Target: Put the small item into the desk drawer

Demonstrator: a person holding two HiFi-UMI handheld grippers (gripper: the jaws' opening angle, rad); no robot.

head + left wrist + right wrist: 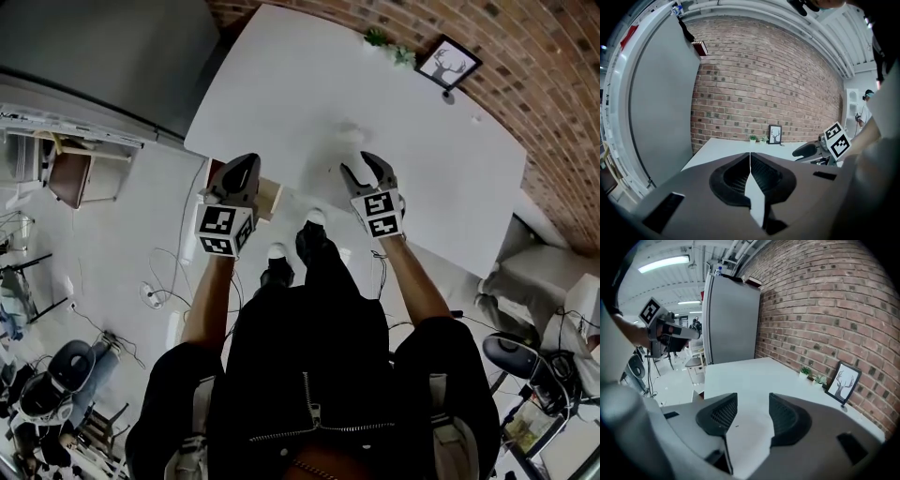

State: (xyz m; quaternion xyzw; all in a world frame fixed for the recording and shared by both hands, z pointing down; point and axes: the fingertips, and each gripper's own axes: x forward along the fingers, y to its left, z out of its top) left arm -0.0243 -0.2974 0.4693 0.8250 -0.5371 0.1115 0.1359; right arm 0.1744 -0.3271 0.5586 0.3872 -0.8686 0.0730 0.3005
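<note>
My left gripper [246,161] hangs at the near left edge of the white desk [441,159], over a pale wooden drawer [270,199] that stands pulled out below the desk top. Its jaws meet in a closed line with nothing between them [750,157]. My right gripper [359,164] hovers over the desk's near edge, open, and only bare desk top shows between its jaws [753,397]. A small pale lump [352,131] lies on the desk just beyond the right gripper; it is too faint to identify.
A framed deer picture [448,64] and small potted plants [389,47] stand at the desk's far edge by the brick wall. A tall grey cabinet [103,47] is to the left. The person's feet [314,234] are at the desk's near edge; cables and chairs lie around.
</note>
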